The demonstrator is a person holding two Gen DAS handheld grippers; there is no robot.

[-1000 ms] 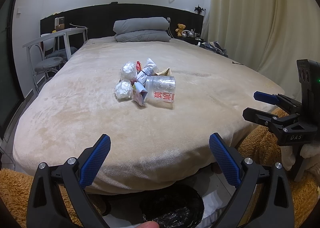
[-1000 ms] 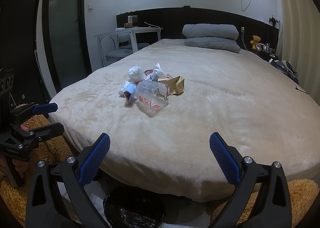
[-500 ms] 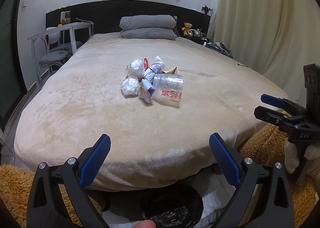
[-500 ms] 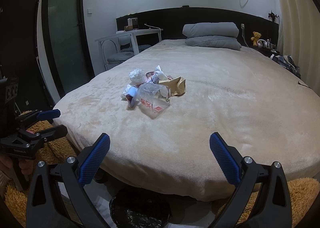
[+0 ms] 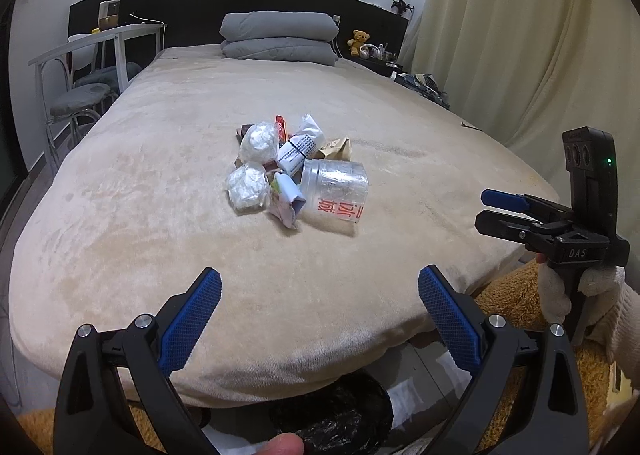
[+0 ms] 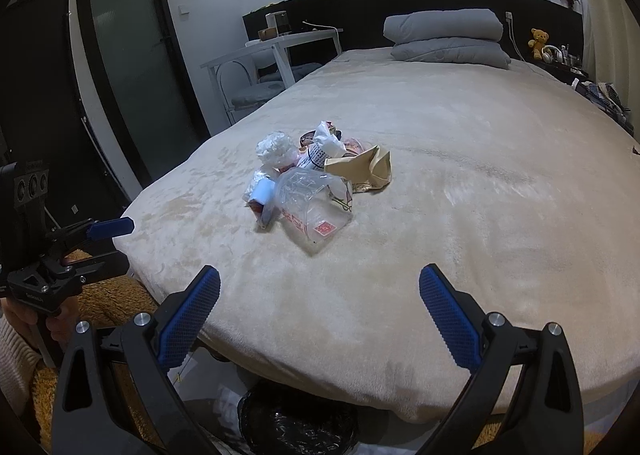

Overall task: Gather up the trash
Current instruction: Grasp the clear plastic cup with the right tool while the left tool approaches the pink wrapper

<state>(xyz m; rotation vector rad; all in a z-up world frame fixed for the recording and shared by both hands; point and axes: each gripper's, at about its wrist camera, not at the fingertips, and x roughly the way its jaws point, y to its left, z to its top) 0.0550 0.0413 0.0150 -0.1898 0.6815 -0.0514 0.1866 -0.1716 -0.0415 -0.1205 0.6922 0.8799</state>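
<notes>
Task not started: trash pile point(image 5: 296, 171) sits untouched mid-bed point(image 5: 160, 235), 12 o'clock of both tools. Left hand-held gripper point(image 5: 320, 315) wide, empty. Right hand-held gripper point(image 6: 320, 313) wide, empty. Bin point(image 6: 298, 421) at 6 o'clock, below bed edge; contents unclear.

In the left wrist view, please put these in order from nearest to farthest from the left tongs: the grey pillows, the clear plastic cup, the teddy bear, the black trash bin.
1. Black trash bin: on the floor just below the left tongs, at the bed's foot.
2. Clear plastic cup: lying on its side mid-bed, right side of the trash pile.
3. Grey pillows: stacked at the headboard.
4. Teddy bear: right of the pillows, slightly behind.
</notes>
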